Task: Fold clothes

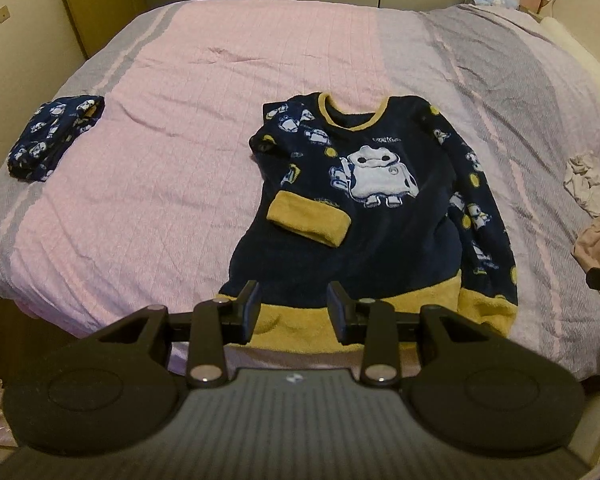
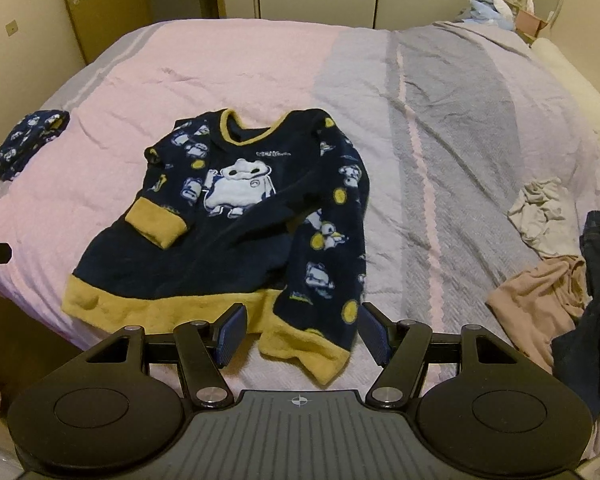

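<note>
Sweater (image 1: 380, 216), chest lettering too blurred

Bedspread (image 1: 160, 160) bare between sweater (image 1: 380, 232) and folded bundle (image 1: 56, 136) at 9 o'clock: free passage. Clothes heap (image 2: 548, 264) blocks 3 o'clock edge. Far half open.

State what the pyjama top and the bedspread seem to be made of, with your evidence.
Pyjama top: probably plush fleece, matte; its surface looks fuzzy and thick, with soft rounded edges at the yellow cuffs. Bedspread: likely thin woven cotton, matte; fine ribbing and sharp creases show.
</note>
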{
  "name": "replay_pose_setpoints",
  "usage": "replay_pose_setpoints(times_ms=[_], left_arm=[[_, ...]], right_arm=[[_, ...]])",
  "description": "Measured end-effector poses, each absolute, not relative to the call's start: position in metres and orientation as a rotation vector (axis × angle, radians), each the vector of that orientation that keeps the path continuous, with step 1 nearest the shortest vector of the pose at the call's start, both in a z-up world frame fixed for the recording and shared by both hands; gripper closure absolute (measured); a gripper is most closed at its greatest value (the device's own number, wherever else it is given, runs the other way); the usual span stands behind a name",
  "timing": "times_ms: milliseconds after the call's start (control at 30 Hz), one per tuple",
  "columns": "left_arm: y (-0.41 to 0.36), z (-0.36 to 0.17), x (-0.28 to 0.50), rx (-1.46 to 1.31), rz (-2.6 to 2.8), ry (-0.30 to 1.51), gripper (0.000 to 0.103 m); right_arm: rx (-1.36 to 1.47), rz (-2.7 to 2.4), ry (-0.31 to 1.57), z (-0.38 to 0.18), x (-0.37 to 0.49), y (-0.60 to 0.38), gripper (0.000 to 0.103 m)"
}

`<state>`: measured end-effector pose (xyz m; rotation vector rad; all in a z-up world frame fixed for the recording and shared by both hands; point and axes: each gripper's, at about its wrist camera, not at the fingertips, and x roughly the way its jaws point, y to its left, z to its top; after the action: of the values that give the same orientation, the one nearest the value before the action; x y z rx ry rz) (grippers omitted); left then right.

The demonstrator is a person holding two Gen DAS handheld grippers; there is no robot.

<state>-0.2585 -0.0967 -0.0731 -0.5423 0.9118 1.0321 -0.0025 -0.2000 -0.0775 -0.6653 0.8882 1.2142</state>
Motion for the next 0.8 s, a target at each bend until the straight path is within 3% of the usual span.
replay_pose_setpoints(times_ms=[467, 800], left_arm=[[-0.003, -0.099, -0.272, -0.483, 0.825, 0.953, 0.069], [0.058, -0.133, -0.257, -0.383, 0.606, 1.056, 0.058]], right_arm=[[-0.625, 1.052, 0.914, -0.088, 0.002, -0.134, 0.038], [-0.506, 0.893, 0.953, -0.104, -0.030, -0.091, 0.038]])
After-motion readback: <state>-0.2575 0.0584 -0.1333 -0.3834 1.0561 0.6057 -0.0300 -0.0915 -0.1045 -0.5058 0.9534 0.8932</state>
